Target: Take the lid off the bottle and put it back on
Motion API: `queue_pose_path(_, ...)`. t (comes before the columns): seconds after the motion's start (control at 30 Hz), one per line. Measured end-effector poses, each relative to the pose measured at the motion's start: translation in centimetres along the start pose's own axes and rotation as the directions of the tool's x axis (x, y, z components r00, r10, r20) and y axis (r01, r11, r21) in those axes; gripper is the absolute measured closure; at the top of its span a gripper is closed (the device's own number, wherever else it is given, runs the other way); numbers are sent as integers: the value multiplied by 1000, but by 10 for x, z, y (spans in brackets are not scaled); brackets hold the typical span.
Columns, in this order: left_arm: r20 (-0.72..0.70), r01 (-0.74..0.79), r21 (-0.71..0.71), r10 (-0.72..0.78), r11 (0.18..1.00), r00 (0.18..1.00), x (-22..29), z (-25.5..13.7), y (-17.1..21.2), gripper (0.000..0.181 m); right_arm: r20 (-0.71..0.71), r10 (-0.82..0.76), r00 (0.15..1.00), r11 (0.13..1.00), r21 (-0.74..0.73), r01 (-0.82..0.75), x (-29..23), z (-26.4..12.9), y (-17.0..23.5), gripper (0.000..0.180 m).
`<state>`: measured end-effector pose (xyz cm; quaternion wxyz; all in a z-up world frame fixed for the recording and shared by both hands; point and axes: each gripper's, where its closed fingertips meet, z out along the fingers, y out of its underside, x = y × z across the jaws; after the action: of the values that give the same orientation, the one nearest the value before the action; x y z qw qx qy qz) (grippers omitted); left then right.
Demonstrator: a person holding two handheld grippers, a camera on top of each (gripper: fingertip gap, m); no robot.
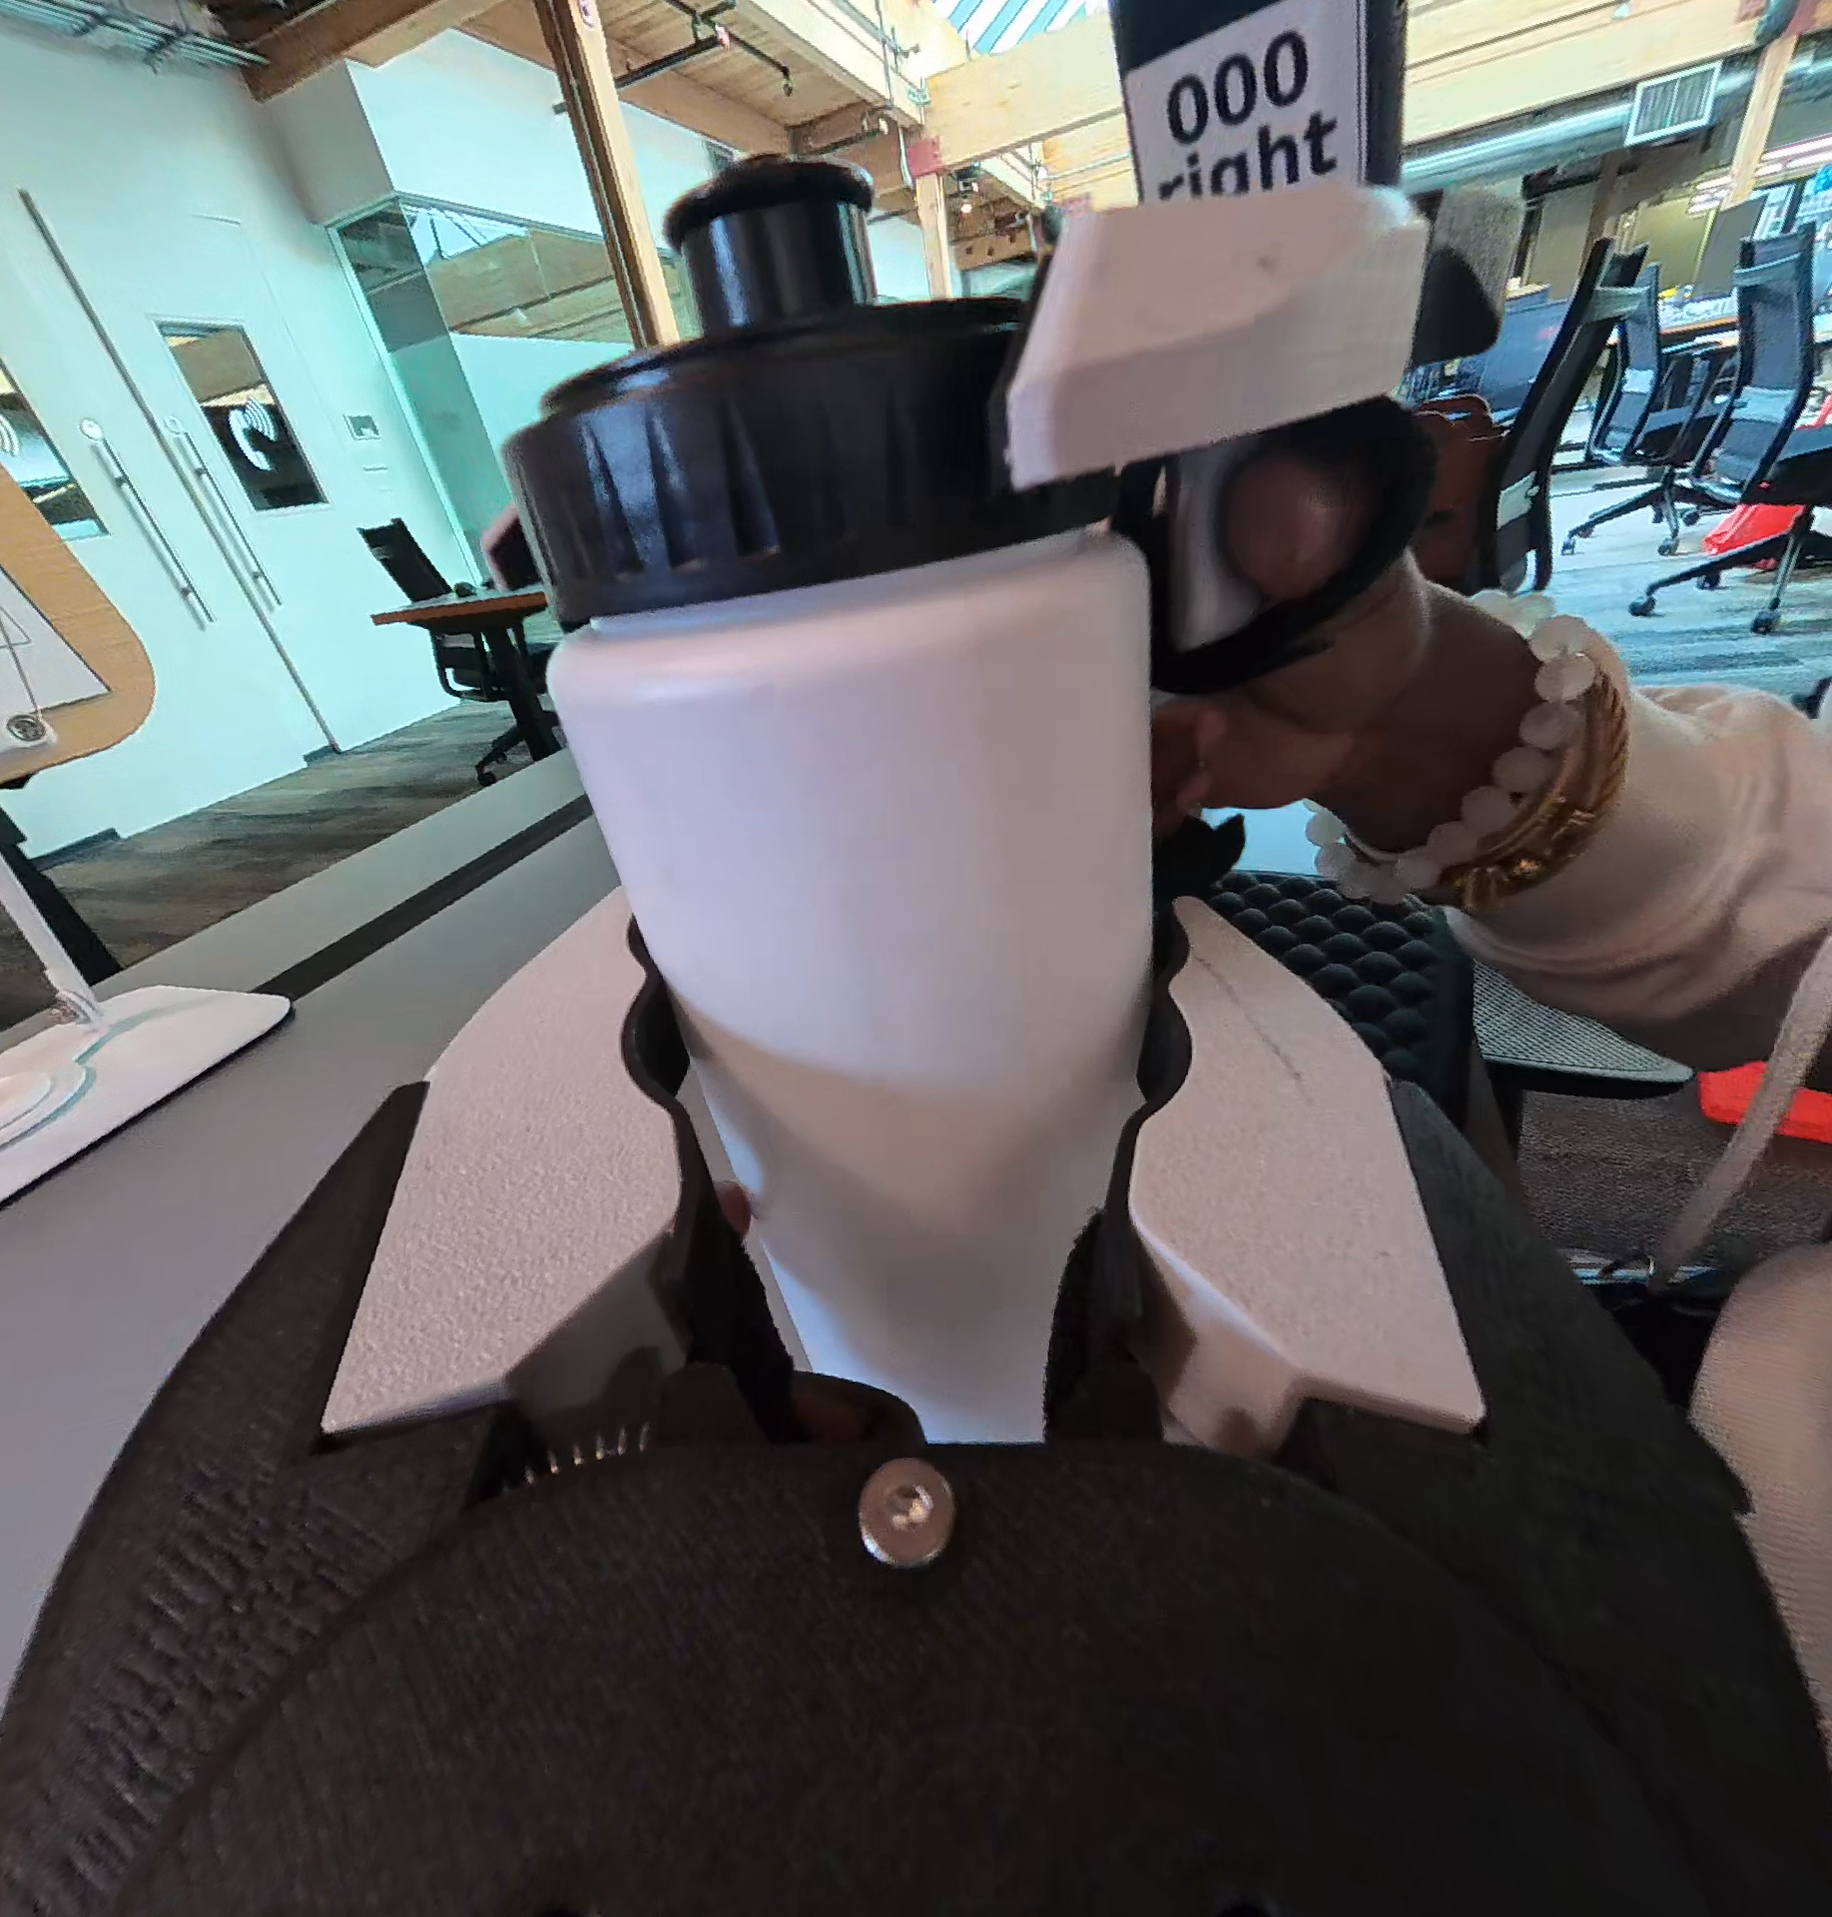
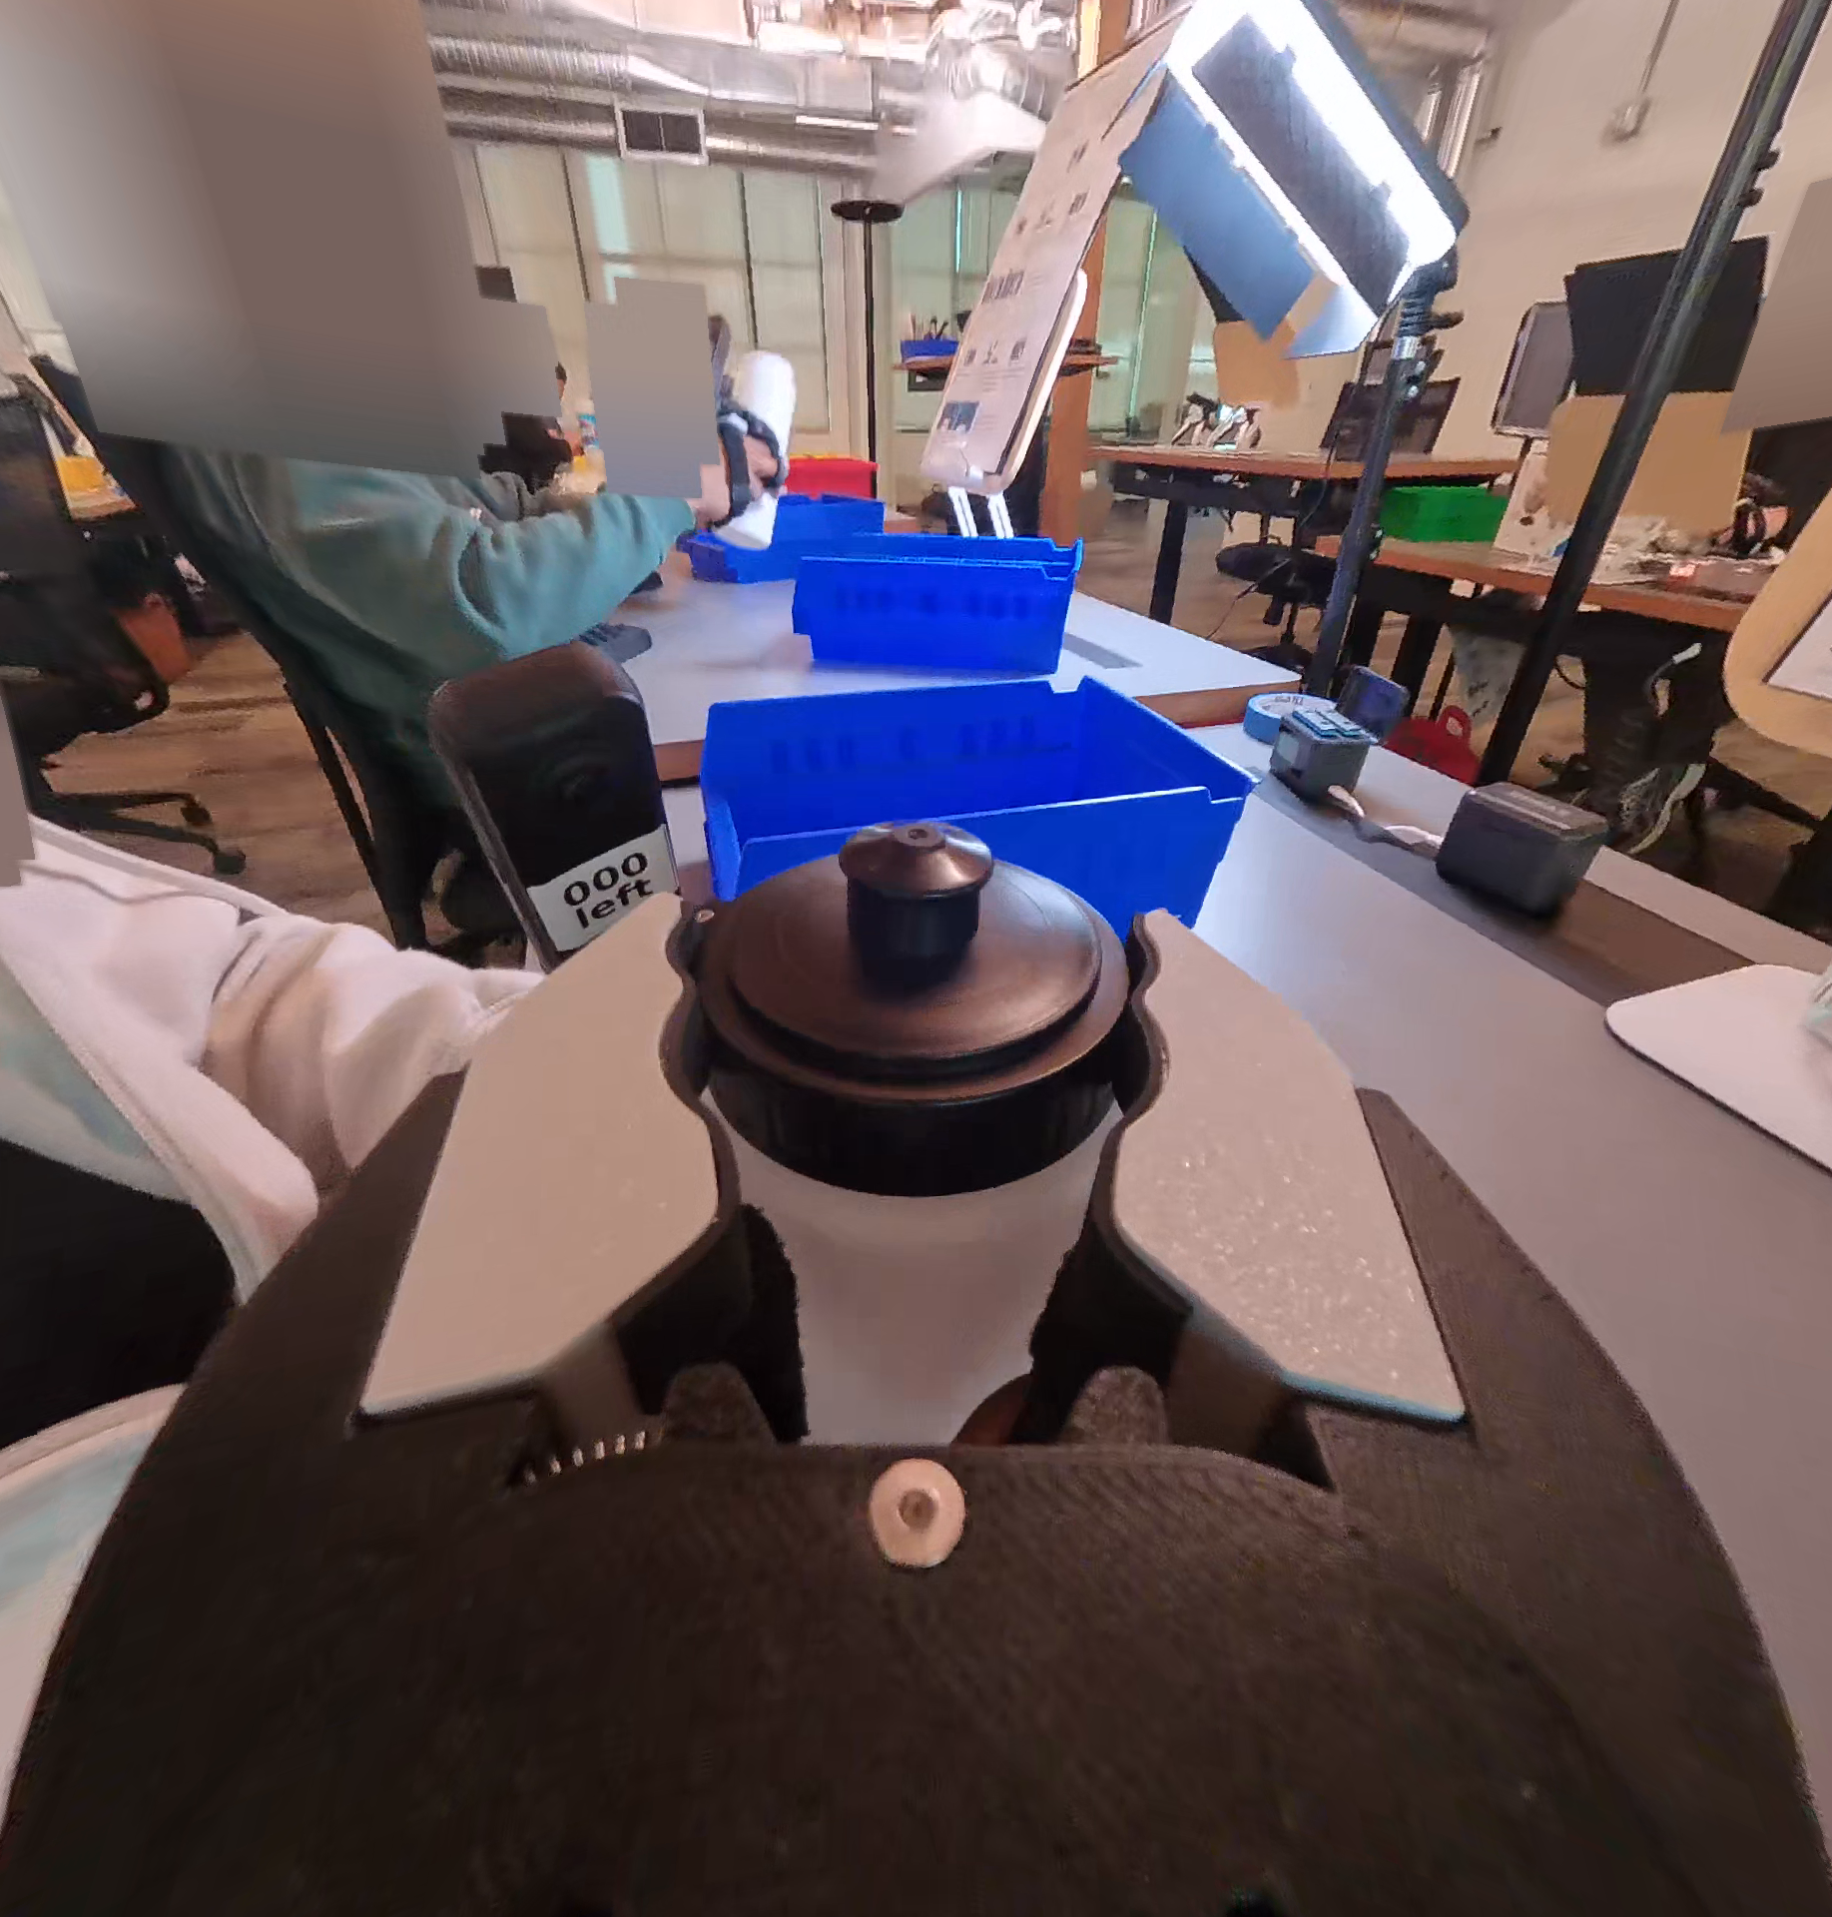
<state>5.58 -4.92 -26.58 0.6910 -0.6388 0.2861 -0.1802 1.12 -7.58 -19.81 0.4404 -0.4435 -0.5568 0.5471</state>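
Two tongs on one bottle (image 1: 870, 882), frame centre: left tongs (image 1: 906, 996) closed on its white body — right tongs (image 2: 917, 1022) closed around the black lid (image 2: 906, 996), which sits on the bottle. Blue bin (image 2: 994, 768) behind, on the table (image 2: 1461, 1037).

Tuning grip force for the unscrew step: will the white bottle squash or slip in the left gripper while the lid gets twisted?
Probably somewhat squeezable: the white bottle looks like thin matte plastic. Slip seems possible, since its smooth body tapers where the left gripper clamps it. The lid is ribbed around its rim, so the right gripper, closed on it, likely gets decent purchase.
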Motion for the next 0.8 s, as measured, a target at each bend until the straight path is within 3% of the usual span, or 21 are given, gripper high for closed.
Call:
queue_pose_path(0.27, -43, 8, -5, -8, 1000, 999, 2, 1, 0, 93, 142, -30, 989, 999, -6, 31, -4, -2, 1, 103)
queue_pose_path(0.37, -129, 20, 0, -20, 1000, 991, 11, 0, -1, 94, 307, -22, 952, 1000, 7, 21, -13, -6, 1, 103)
queue_pose_path(0.47, -218, 32, 7, -30, 999, 976, 24, 1, -3, 93, 554, -2, 832, 1000, 12, -5, -29, -18, 0, 102)
queue_pose_path(0.53, -198, 49, 6, -47, 999, 979, 20, 2, -3, 92, 585, 9, 811, 1000, 16, -22, -25, -16, -1, 102)
queue_pose_path(0.6, -147, 39, 8, -37, 999, 988, 14, 2, -2, 92, 528, 6, 849, 999, 27, -24, -20, -11, -1, 97)
queue_pose_path(0.7, -50, 21, 18, -20, 1000, 999, 4, -2, -1, 92, 248, -56, 967, 998, 53, 44, -2, -5, 2, 72)
queue_pose_path(0.8, 42, 3, 14, -3, 1000, 999, -7, -4, 0, 92, 4, -79, 997, 994, 79, 78, -1, -10, -1, 72)
